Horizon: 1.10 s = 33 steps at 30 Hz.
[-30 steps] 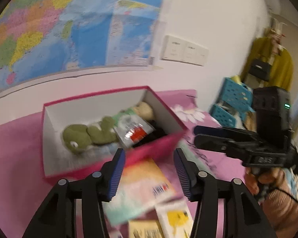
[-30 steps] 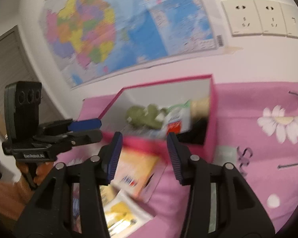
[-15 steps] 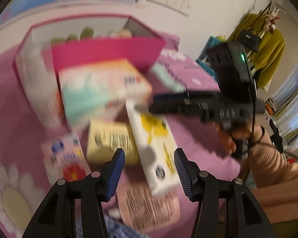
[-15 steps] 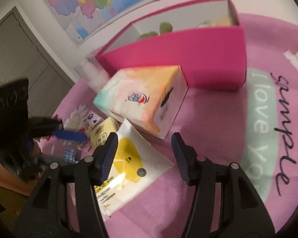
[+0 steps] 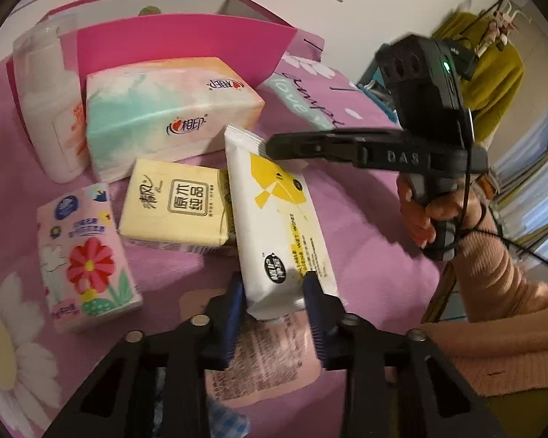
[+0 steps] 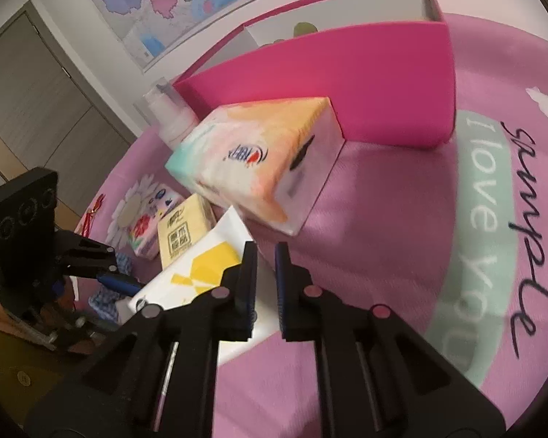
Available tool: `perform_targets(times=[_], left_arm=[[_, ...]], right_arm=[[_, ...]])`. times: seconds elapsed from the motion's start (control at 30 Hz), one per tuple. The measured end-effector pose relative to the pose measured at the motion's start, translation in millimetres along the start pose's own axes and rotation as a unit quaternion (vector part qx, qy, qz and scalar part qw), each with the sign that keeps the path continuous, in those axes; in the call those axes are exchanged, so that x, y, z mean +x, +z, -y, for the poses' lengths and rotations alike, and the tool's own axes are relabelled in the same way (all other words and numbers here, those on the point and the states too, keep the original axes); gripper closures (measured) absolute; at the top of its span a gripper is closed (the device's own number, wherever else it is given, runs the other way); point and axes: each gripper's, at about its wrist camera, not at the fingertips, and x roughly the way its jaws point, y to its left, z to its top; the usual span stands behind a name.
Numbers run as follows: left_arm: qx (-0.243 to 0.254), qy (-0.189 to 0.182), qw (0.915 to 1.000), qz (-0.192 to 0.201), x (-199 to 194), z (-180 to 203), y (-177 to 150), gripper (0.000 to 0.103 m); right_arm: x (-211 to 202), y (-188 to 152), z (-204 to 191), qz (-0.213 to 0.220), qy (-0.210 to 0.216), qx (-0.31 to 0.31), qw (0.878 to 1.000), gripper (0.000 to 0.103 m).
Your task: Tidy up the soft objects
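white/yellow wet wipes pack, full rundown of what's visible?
The wet wipes pack is a flat, soft white plastic pouch with yellow geometric shapes, a round dark logo and small print near its close end. It lies flat, face up on the pink cloth, its long side overlapping the edge of the yellow tissue pack, its close end on a pink printed packet. The left tongs straddle the close end, jaws open at either side. The right tongs, jaws narrowly apart, are at its far crimped end.

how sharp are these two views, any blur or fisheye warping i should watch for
Left wrist view: mostly sharp, print on the wet wipes pack readable, black vignette at the corners. Right wrist view: softer, motion smear on the large tissue pack, and the pink box wall bows from fisheye distortion.
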Motion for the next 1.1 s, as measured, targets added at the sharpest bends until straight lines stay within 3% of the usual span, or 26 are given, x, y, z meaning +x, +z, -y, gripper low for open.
perform_targets(times=[0.2,0.5,0.63,0.7,0.77,0.83,1.0,1.1], left_arm=[[-0.005,0.010,0.9996,0.025,-8.4,-1.5,7.2,0.081],[-0.003,0.039,0.9977,0.055,-16.0,-10.5,30.9,0.082],[-0.001,0.045,0.9971,0.062,-17.6,-17.5,37.7,0.081],[-0.004,0.058,0.9965,0.060,-18.1,-21.1,36.6,0.078],[-0.007,0.071,0.9957,0.060,-20.2,-24.1,31.3,0.078],[-0.013,0.065,0.9960,0.060,-20.1,-24.6,28.5,0.076],[-0.040,0.059,0.9954,0.064,-28.6,-26.8,15.0,0.065],[-0.041,0.037,0.9970,0.054,-27.8,-21.9,7.4,0.063]], right_arm=[[-19.3,-13.5,9.6,0.022,0.011,0.043,0.999,0.093],[-44.0,-32.2,6.1,0.059,0.052,0.097,0.992,0.095],[-40.5,-31.1,7.8,0.060,0.035,0.098,0.993,0.095],[-44.7,-29.7,13.8,0.074,0.034,0.104,0.991,0.087],[-47.6,-27.8,18.8,0.089,0.025,0.109,0.990,0.063],[-45.7,-24.9,23.5,0.090,0.025,0.110,0.989,0.052],[-21.1,-21.3,30.9,0.049,0.035,0.117,0.991,0.051],[-18.1,-21.3,30.3,0.045,0.049,0.114,0.991,0.051]])
